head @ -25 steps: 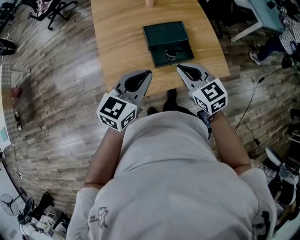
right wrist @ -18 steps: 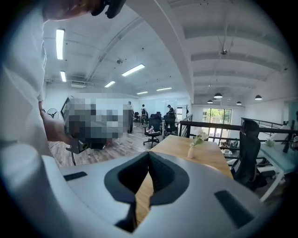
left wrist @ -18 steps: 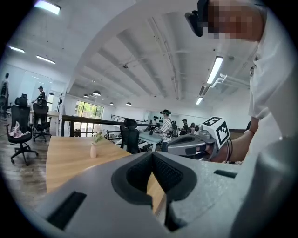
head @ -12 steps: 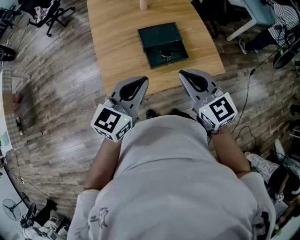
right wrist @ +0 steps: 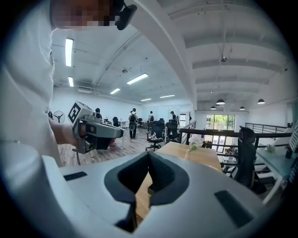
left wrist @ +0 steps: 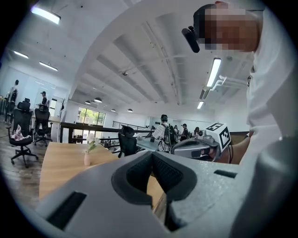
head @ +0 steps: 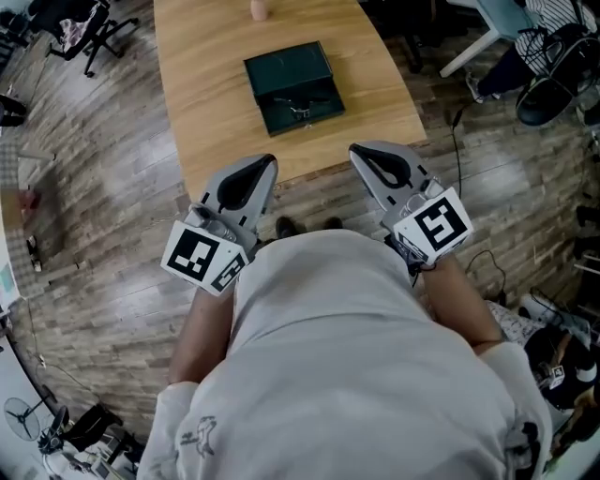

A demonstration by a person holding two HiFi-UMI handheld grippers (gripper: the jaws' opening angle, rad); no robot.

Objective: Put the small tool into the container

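Observation:
A dark green container [head: 293, 84] lies open on the wooden table [head: 206, 94], its lid folded back. A small metal tool [head: 302, 110] rests in its near half. Both of my grippers hang level in front of the table's near edge, over the floor. The left gripper [head: 270, 159] is shut and holds nothing; its pads meet in the left gripper view [left wrist: 151, 154]. The right gripper [head: 356, 148] is also shut and empty, jaws meeting in the right gripper view [right wrist: 149, 154]. Each gripper view shows the other gripper alongside.
A small vase [head: 259, 9] stands at the table's far end. Plank floor surrounds the table, with office chairs [head: 84, 28] at the far left, cables [head: 478, 253] on the right and a black bag [head: 553, 80] at the upper right. People stand far off in the hall.
Both grippers have drawn back from the table's edge toward the body and spread slightly apart. The table and container have shifted left in the head view. Jaws stayed shut.

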